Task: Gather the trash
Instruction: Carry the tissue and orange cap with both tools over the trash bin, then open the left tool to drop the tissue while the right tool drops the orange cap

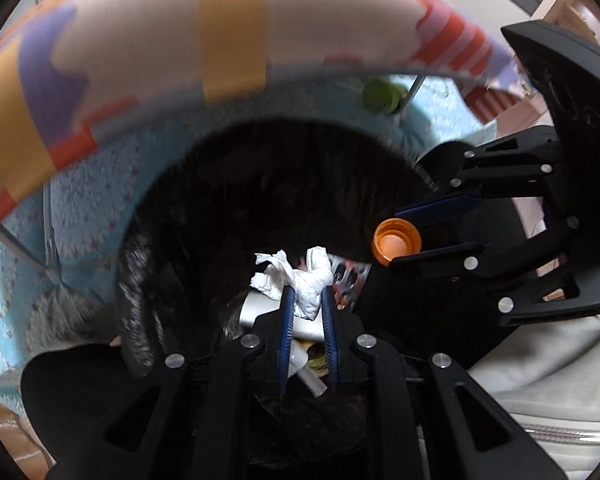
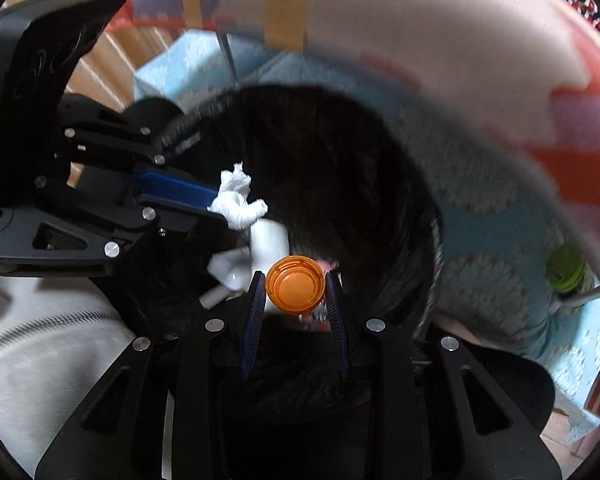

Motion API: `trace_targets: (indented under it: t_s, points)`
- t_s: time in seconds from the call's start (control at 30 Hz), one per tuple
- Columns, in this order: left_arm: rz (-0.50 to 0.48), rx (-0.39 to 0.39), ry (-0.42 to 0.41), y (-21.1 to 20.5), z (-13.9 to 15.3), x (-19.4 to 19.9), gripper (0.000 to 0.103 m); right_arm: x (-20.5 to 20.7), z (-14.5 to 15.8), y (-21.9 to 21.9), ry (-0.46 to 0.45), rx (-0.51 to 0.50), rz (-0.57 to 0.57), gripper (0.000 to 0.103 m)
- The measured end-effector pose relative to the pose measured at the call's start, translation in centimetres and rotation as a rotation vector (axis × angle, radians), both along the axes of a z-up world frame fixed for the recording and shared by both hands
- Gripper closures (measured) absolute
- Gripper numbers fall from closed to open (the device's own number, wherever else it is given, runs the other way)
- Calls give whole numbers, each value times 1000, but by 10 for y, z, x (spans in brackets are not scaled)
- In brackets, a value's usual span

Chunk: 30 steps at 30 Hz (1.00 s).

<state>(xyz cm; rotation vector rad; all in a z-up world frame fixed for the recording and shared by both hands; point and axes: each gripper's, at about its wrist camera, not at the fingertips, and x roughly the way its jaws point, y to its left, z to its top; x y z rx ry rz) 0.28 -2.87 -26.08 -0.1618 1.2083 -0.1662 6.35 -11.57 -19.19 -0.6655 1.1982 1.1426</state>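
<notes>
A crumpled white tissue [image 1: 306, 280] is pinched between the blue pads of my left gripper [image 1: 307, 294], which is shut on it. My right gripper [image 2: 296, 282] is shut on an orange bottle cap [image 2: 296, 284], whose hollow side faces the camera. Both grippers point down over the mouth of a bin lined with a black bag [image 1: 260, 184]. Each gripper shows in the other's view: the right one with the cap [image 1: 396, 242] at the right, the left one with the tissue [image 2: 238, 200] at the left. White paper scraps [image 2: 266, 240] and a printed wrapper [image 1: 350, 280] lie inside the bin.
A table edge with a colourful patterned cloth [image 1: 228, 32] arches over the bin. A light blue patterned mat [image 1: 88, 216] covers the floor around it. A green object [image 1: 378, 96] sits by a metal table leg. A person's pale zipped garment [image 2: 40, 344] is close behind the grippers.
</notes>
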Motion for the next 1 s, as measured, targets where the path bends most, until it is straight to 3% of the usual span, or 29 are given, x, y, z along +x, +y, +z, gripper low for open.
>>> trace_targets:
  t_s: [0.23,0.6,0.73,0.8,1.0]
  points:
    - [-2,7,58,-3,-26,3,89,0,-19,4,19,-57,15,72]
    - [2,-3,60,-3,-28,5,87,-1,-31,7,32,-68,17,72]
    - [-7,-1,52,-6,-25,4,74,-1,-31,8,31,-67,16,65]
    - [-5,-1,45,-7,-23,5,62,-1,-31,8,29,-64,16,63]
    - [6,-15,22,-3,-14,2,60,1,-25,7,19,-49,10,63]
